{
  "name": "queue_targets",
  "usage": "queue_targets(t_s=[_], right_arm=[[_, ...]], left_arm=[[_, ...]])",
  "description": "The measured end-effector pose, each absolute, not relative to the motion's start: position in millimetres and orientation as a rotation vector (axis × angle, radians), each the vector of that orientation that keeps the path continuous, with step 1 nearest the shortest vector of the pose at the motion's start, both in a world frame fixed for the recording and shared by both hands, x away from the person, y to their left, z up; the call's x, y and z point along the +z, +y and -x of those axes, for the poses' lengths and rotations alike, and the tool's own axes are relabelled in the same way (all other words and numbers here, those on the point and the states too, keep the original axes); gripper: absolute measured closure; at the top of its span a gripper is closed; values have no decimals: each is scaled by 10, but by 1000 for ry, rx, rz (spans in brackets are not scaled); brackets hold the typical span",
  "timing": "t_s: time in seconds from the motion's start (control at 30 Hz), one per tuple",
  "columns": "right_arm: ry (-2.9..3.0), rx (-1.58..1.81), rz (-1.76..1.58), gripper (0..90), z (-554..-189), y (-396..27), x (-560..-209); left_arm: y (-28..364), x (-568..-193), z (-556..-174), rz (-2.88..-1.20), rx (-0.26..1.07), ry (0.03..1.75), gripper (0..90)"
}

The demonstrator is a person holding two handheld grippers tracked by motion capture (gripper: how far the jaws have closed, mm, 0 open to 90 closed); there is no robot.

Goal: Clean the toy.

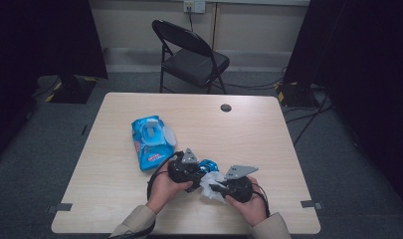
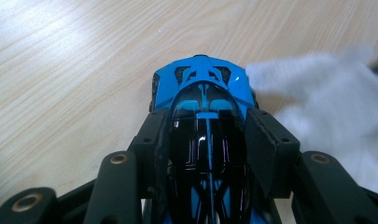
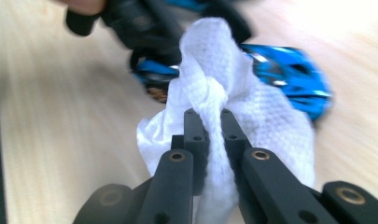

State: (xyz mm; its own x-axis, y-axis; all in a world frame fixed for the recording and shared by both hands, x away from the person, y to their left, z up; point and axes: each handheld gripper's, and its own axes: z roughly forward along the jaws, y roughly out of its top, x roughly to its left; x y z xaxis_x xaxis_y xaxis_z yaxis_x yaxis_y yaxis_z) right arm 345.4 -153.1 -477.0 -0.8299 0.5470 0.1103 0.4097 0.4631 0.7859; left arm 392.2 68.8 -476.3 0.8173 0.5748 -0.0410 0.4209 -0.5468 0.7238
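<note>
A blue and black toy car [image 2: 203, 93] sits between the jaws of my left gripper [image 2: 207, 126], whose pads press on its sides just above the wooden table [image 1: 114, 189]. In the high view the car [image 1: 207, 165] lies between both hands near the table's front edge. My right gripper [image 3: 210, 116] is shut on a crumpled white wipe [image 3: 214, 93], held up against the side of the car [image 3: 289, 74]. The wipe [image 2: 331, 107] shows to the right of the car's nose in the left gripper view. Right gripper [image 1: 216, 188] and left gripper [image 1: 201, 169] almost meet.
A blue pack of wet wipes [image 1: 150, 142] with its white lid flipped open lies left of the hands. A cable hole [image 1: 226, 107] sits near the far edge. A black folding chair [image 1: 191, 57] stands beyond the table.
</note>
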Motion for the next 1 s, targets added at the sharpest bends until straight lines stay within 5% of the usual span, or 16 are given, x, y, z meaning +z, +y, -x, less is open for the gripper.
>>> queue_targets(t_s=[0.43,1.0], right_arm=[[2368,1262,-1057,857,-3689,-1906,-4814],[2435,1151,-1035,855,-3804,-1706,-5030]], left_arm=[[685,-4766,-3921,-2227,258,727,515],[685,-4768,-3917,-2226,265,723,515]])
